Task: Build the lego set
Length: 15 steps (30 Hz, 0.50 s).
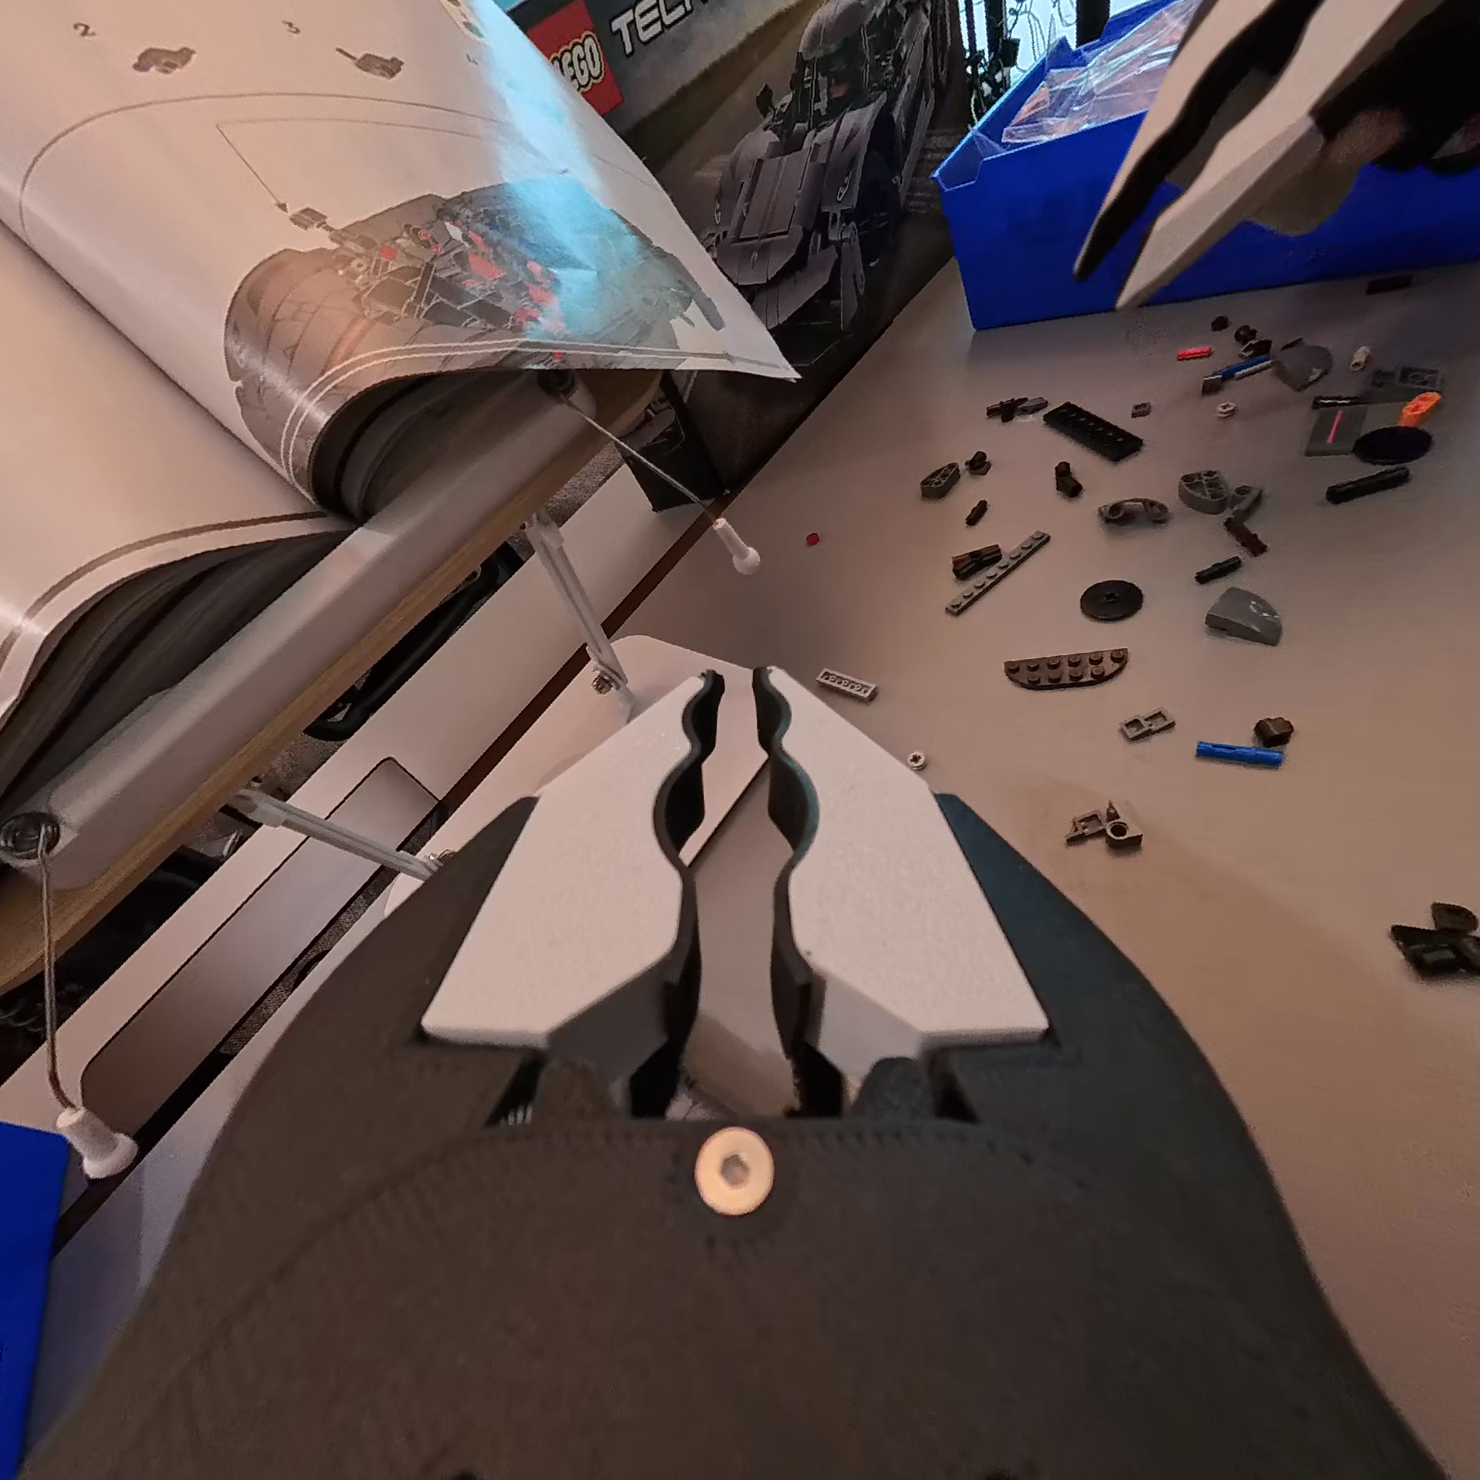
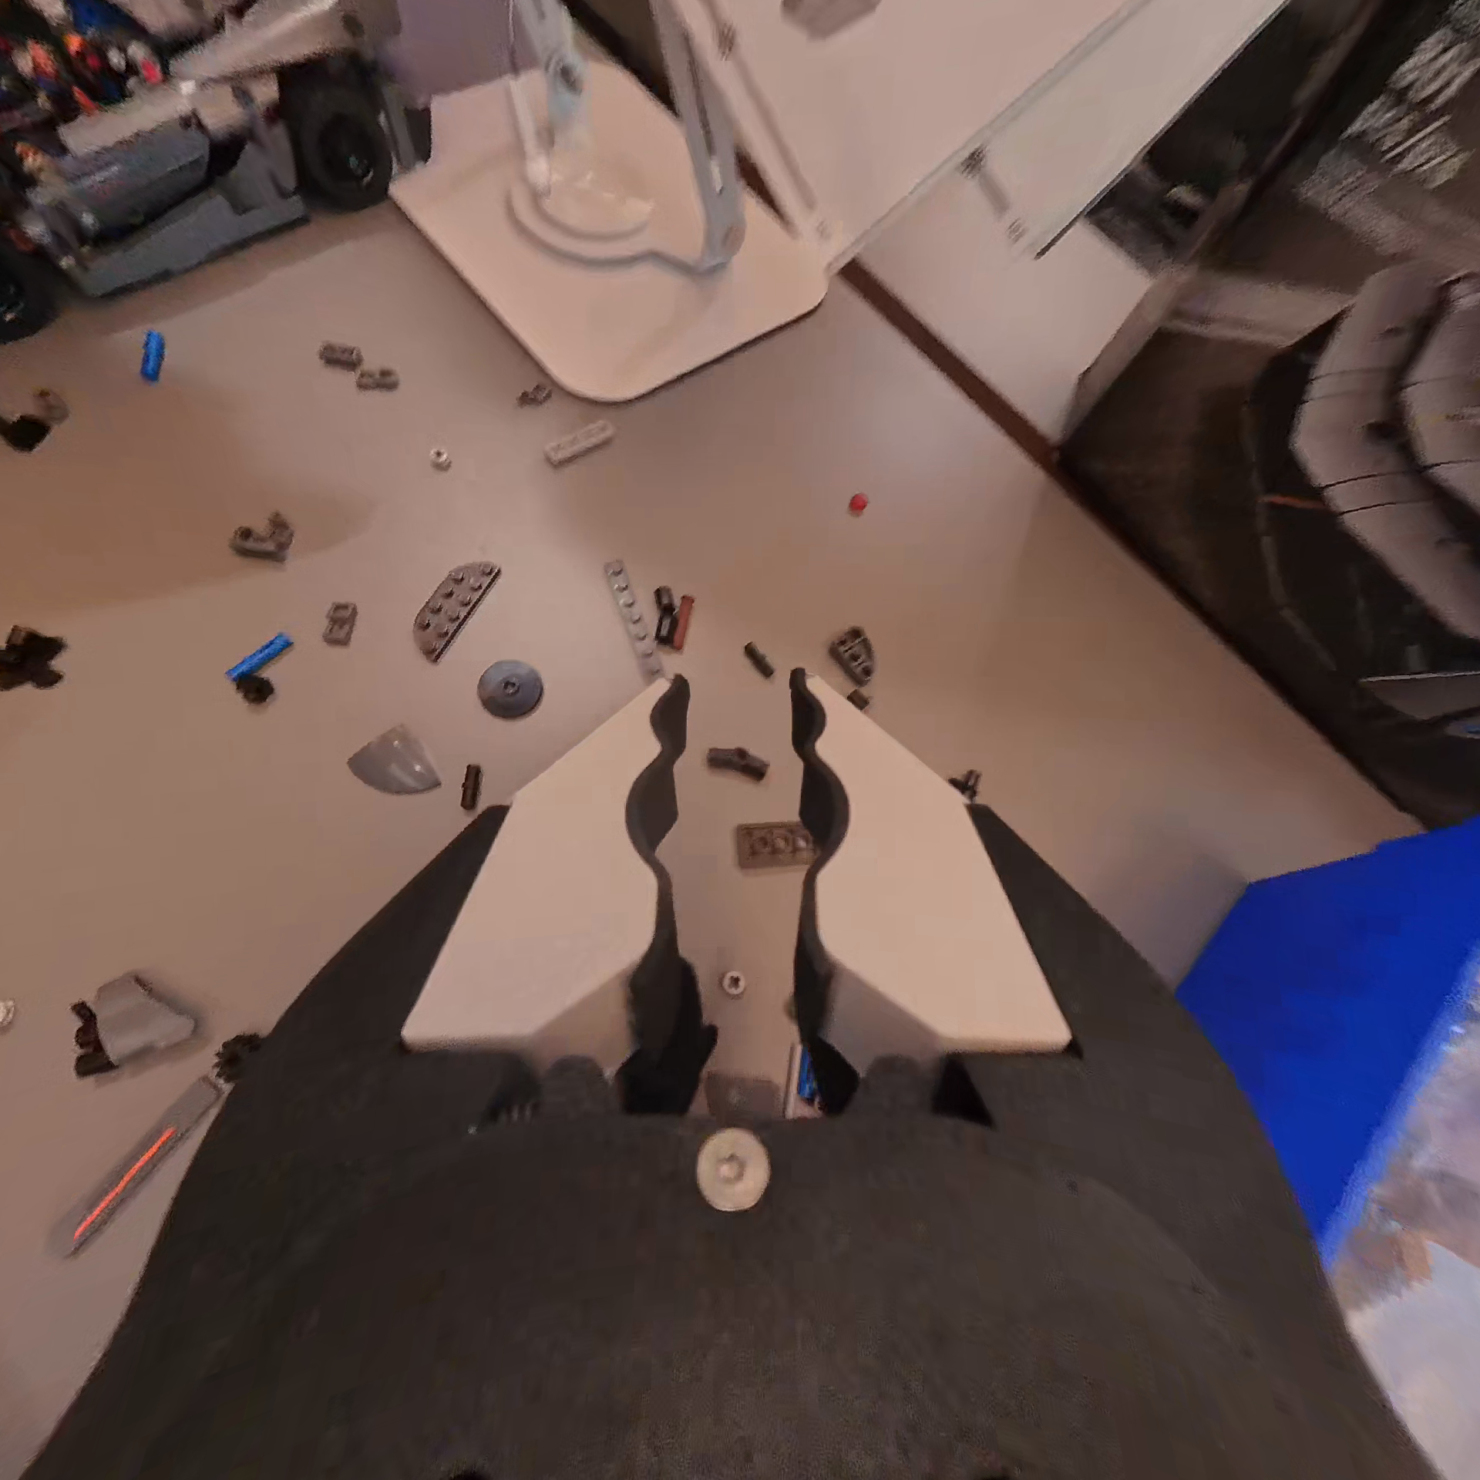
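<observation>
While the left gripper (image 1: 738, 681) hangs low over the grey table (image 1: 921, 921), its jaws stand a narrow slit apart with nothing between them, tips aimed at the white base plate (image 1: 641, 657) of the book stand. Just beyond the tips lies a small light grey plate (image 1: 846, 685), and past it the loose pieces spread out: a dark half-round studded plate (image 1: 1065, 669), a blue pin (image 1: 1238, 754), a black dish (image 1: 1111, 600) and a long grey strip (image 1: 997, 573), all apart from one another. To the left the instruction booklet (image 1: 240, 240) rests open on the stand, one page curling up; it carries printed step numbers and drawings. Farther back stands the set's box (image 1: 801, 160), with a red brand logo and white lettering beside a picture of a dark car. The blue bin (image 1: 1041, 240) sits at the far right.

The right gripper (image 2: 737, 679) is tilted down over the scattered parts, jaws parted wide and empty. Between its fingers lie a dark studded plate (image 2: 773, 843) and a small black connector (image 2: 737, 761), neither touched. Ahead is a tiny red stud (image 2: 858, 503). At the far left, blurred, sits the partly built car (image 2: 160, 160) with a black wheel.
</observation>
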Each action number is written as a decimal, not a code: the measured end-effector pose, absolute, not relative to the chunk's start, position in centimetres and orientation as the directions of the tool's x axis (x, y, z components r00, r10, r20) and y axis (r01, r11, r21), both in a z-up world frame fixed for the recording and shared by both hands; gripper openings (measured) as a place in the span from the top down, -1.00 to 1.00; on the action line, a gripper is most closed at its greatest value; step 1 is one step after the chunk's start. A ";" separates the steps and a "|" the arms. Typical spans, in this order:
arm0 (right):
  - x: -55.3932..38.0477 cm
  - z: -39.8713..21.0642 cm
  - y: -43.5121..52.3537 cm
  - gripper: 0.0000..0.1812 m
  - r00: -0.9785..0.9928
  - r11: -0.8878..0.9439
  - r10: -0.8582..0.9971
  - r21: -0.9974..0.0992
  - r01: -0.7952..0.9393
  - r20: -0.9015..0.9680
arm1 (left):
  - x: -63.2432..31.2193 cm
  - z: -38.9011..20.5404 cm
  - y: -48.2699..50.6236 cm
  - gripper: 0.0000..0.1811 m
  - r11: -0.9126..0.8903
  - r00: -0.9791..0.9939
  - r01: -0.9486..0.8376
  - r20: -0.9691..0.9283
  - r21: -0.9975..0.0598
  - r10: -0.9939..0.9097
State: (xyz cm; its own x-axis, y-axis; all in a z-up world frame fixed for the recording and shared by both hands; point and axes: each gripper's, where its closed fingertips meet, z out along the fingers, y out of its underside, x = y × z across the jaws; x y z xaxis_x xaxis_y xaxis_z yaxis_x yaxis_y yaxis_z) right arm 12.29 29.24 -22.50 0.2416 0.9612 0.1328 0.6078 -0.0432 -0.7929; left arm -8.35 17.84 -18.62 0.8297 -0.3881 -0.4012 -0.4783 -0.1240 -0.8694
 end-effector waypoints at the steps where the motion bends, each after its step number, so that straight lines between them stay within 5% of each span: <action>1: 12.5 -21.6 29.5 0.74 0.264 -0.042 0.954 -0.810 0.585 0.141 | -8.3 -18.6 17.8 0.93 -0.123 0.829 -0.478 -0.401 -0.870 -0.390; 15: 25.0 -10.3 26.1 0.72 0.652 0.042 0.723 -0.956 0.290 0.229 | -7.5 -18.9 17.8 0.93 -0.117 0.820 -0.478 -0.395 -0.870 -0.414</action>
